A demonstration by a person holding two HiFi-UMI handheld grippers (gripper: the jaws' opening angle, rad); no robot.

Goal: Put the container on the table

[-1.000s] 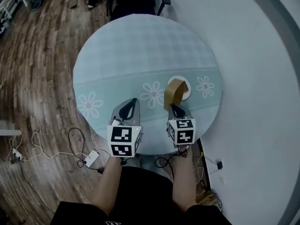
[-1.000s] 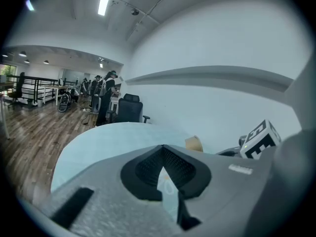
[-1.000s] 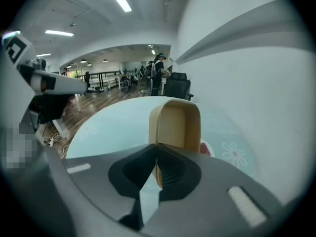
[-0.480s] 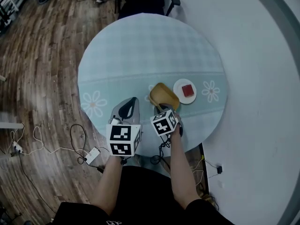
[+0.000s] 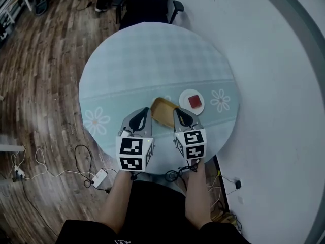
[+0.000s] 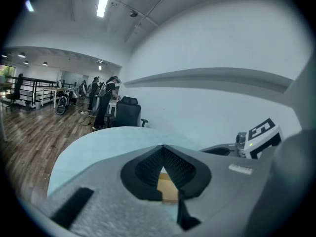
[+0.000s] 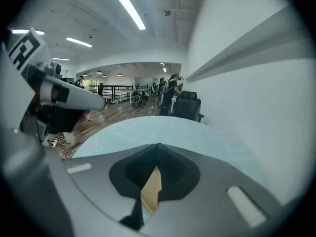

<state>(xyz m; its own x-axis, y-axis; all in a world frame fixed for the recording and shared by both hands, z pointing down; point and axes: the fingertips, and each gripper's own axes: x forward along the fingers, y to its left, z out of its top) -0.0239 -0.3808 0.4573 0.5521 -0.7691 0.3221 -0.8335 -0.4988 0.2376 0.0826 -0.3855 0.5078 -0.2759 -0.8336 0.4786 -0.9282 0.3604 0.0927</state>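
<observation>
The container [image 5: 161, 111] is a shallow tan-yellow tray. It sits low over the round table's pale blue cloth [image 5: 152, 55], just left of a white plate [image 5: 192, 101]. My right gripper [image 5: 178, 112] is shut on its near right rim, and in the right gripper view a tan edge [image 7: 152, 191] shows between the closed jaws. I cannot tell whether the container touches the cloth. My left gripper [image 5: 144, 110] is shut and holds nothing, close to the container's left side. In the left gripper view a bit of the container [image 6: 168, 189] shows past the jaws.
The white plate carries a red block [image 5: 196, 101]. A black office chair [image 5: 147, 4] stands at the table's far side. Cables and a power strip [image 5: 99, 176] lie on the wood floor at the left. The table's near edge is right below both grippers.
My right gripper has carried the container left, away from above the plate, and turned it from upright to lying flatter. The plate with the red block is now uncovered. The left gripper stayed put.
</observation>
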